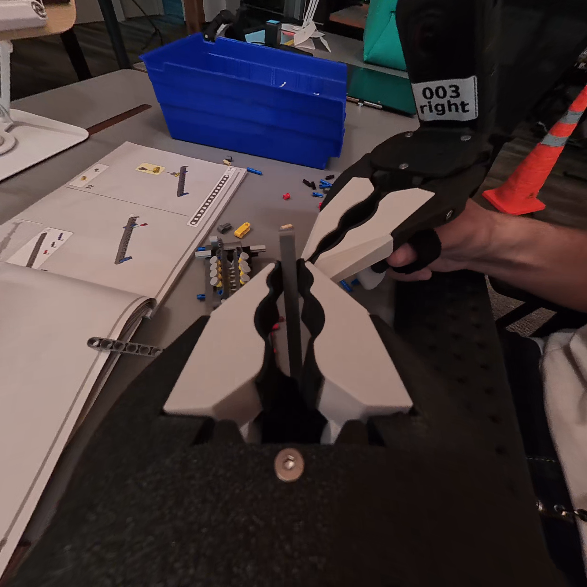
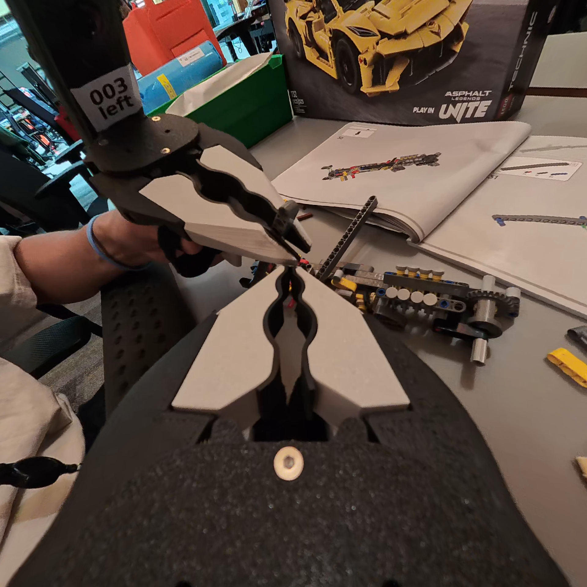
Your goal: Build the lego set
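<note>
Between the tips of the left tool (image 1: 289, 265) stands a long dark grey beam (image 1: 290, 286), pinched edge-on so it rises past the fingertips, with a small tan piece (image 1: 286, 226) showing at its top end. From the right wrist view that same beam (image 2: 349, 238) slants up out of the left tool (image 2: 293, 244) and leans over the edge of the open instruction booklet (image 2: 413, 190). The right tool (image 2: 290, 270) has its tips pressed nearly together just under the left tool's tip; something small and red shows in the gap, but I cannot tell whether it is gripped. In the left wrist view the right tool (image 1: 306, 260) meets the left one tip to tip.

Just beyond both tools, the partly built grey and yellow assembly (image 2: 428, 292) lies on the surface (image 2: 508, 413). Ahead of the left tool sit loose pins (image 1: 319, 187) and a blue bin (image 1: 251, 101). A second holed beam (image 1: 124, 345) rests on the booklet (image 1: 95, 254) to the left tool's left. Past the right tool stands the set's box (image 2: 413, 57).
</note>
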The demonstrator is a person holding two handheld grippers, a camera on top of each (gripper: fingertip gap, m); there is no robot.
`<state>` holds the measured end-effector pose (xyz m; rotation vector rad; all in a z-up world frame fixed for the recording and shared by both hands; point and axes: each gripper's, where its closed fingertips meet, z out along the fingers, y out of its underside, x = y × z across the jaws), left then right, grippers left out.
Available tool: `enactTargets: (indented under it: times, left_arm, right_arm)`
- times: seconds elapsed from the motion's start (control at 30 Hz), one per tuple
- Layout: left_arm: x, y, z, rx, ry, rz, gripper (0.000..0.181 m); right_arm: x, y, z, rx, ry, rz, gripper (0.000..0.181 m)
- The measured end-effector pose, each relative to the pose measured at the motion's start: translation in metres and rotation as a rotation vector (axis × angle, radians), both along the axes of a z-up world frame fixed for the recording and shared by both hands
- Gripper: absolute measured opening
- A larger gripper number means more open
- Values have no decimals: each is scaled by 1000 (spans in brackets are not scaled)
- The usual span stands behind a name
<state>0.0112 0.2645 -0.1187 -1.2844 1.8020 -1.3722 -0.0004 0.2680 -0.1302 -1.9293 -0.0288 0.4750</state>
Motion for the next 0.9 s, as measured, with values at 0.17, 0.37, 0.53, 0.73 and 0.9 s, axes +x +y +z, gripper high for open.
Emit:
enactTargets:
  times: [0.17,0.37,0.53,0.73,0.9]
  left_arm:
    - [-2,50,24,-93,-45,120,7]
    - [-17,132,55,-241,-143,323,7]
    - [-21,147,59,-331,-158,343,7]
    - [-17,134,52,-278,-134,309,7]
    - [-15,123,49,-247,-122,274,7]
  right_arm:
    - [19,-20,-6,-54,-87,-31,0]
    - [11,-45,-39,-234,-231,92,10]
    - [-3,-36,-57,-256,-449,155,10]
    - [-4,-24,-67,-250,-535,342,22]
    - [-1,-20,-71,-235,-554,617,18]
